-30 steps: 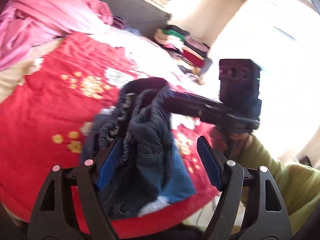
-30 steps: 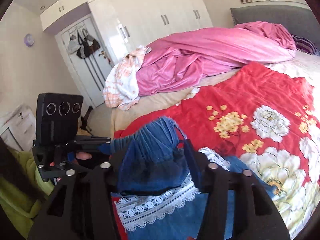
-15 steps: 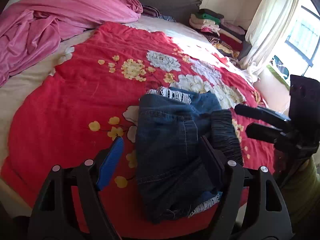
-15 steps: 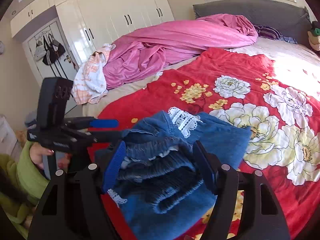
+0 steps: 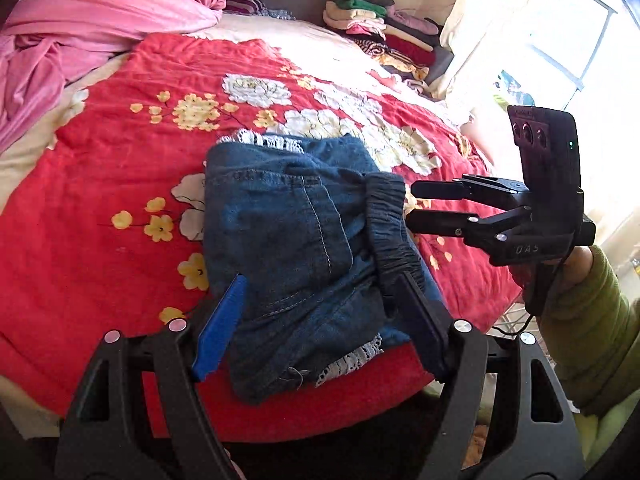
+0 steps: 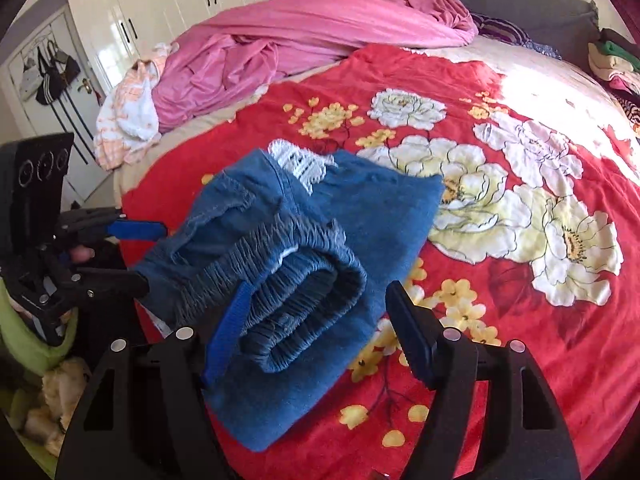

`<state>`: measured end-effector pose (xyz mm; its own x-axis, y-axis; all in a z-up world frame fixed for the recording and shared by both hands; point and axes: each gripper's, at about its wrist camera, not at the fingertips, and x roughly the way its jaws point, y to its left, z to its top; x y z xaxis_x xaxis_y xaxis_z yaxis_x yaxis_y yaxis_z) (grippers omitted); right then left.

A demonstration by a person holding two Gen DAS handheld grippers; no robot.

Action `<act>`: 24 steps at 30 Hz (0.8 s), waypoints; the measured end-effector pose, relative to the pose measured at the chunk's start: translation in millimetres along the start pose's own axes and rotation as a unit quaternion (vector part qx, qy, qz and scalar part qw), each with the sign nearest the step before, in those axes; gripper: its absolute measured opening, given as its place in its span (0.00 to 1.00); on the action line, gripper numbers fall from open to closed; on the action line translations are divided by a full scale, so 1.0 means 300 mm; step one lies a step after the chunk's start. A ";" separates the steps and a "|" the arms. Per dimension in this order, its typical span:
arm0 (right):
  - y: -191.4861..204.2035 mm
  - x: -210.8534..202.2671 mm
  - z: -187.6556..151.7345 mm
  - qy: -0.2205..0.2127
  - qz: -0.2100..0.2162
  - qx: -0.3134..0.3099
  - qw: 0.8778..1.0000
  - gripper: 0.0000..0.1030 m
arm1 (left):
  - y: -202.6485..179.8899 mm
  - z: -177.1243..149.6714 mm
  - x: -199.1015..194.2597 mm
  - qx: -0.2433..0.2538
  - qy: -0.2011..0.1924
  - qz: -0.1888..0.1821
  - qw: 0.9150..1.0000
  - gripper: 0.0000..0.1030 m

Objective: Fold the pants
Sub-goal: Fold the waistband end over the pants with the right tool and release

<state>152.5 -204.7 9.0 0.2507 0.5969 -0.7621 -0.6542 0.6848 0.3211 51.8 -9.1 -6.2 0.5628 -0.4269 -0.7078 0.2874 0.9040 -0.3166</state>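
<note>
A: What can't we see?

B: Pants (image 5: 296,240) underside: the folded layers hide each other, so the leg layout can't be read. Lace hem (image 5: 352,360) only peeks out at the near edge. Blanket (image 5: 100,200) under the pants is covered.

A: Grippers?

B: Left gripper (image 5: 320,320) and right gripper (image 6: 316,320) bodies are both cut by the bottom edge. In the right view, the left gripper (image 6: 138,254) is cut by the left edge, with its lower fingertip against the denim; contact unclear.

A: Background?

B: Clothes stack (image 5: 384,28) too small to itemise. Window (image 5: 560,40) blown out.
</note>
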 end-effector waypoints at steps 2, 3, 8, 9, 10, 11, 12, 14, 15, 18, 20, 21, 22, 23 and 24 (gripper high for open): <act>0.009 -0.026 0.039 -0.017 0.008 -0.001 1.000 0.67 | 0.007 0.002 -0.033 -0.004 -0.014 0.005 1.000 0.66; 0.018 -0.026 0.064 -0.022 0.010 -0.007 1.000 0.67 | 0.005 0.004 -0.042 -0.006 -0.019 0.006 1.000 0.66; 0.063 0.054 0.192 -0.008 0.022 -0.039 0.999 0.66 | -0.048 -0.009 -0.022 0.018 -0.008 -0.025 1.000 0.52; 0.070 0.089 0.205 0.005 0.019 -0.046 0.999 0.66 | -0.068 -0.018 -0.003 0.027 0.003 -0.032 0.999 0.51; 0.072 0.122 0.214 0.019 0.013 -0.052 0.998 0.63 | -0.083 -0.028 0.018 0.034 0.018 -0.040 0.998 0.48; 0.065 0.159 0.213 0.037 -0.004 -0.056 0.998 0.62 | -0.100 -0.043 0.042 0.040 0.033 -0.049 0.997 0.48; 0.055 0.198 0.205 0.056 -0.028 -0.057 0.996 0.62 | -0.116 -0.060 0.069 0.046 0.050 -0.057 0.996 0.48; 0.019 0.250 0.181 0.074 -0.044 -0.047 0.995 0.62 | -0.135 -0.092 0.116 0.058 0.079 -0.066 0.993 0.48; -0.001 0.264 0.169 0.076 -0.038 -0.033 0.996 0.61 | -0.139 -0.101 0.130 0.061 0.082 -0.062 0.993 0.48; -0.026 0.280 0.154 0.068 -0.038 -0.014 0.997 0.62 | -0.130 -0.102 0.141 0.056 0.085 -0.066 0.993 0.48; -0.017 0.274 0.154 0.064 -0.042 -0.012 0.997 0.62 | -0.120 -0.099 0.132 0.050 0.083 -0.068 0.993 0.48; -0.012 0.263 0.155 0.059 -0.041 -0.013 0.997 0.62 | -0.120 -0.098 0.125 0.048 0.081 -0.067 0.993 0.48; -0.007 0.245 0.155 0.051 -0.038 -0.013 0.998 0.64 | -0.121 -0.095 0.116 0.049 0.078 -0.066 0.994 0.48; -0.004 0.225 0.155 0.042 -0.037 -0.011 0.998 0.64 | -0.122 -0.096 0.108 0.048 0.074 -0.065 0.994 0.48; -0.004 0.202 0.153 0.032 -0.037 -0.008 0.999 0.64 | -0.122 -0.093 0.100 0.047 0.070 -0.065 0.994 0.48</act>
<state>201.3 -150.3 -11.8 0.2527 0.5159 -0.8185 -0.6473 0.7189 0.2533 36.4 -54.2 -33.6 0.4042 -0.5261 -0.7483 0.4247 0.8325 -0.3559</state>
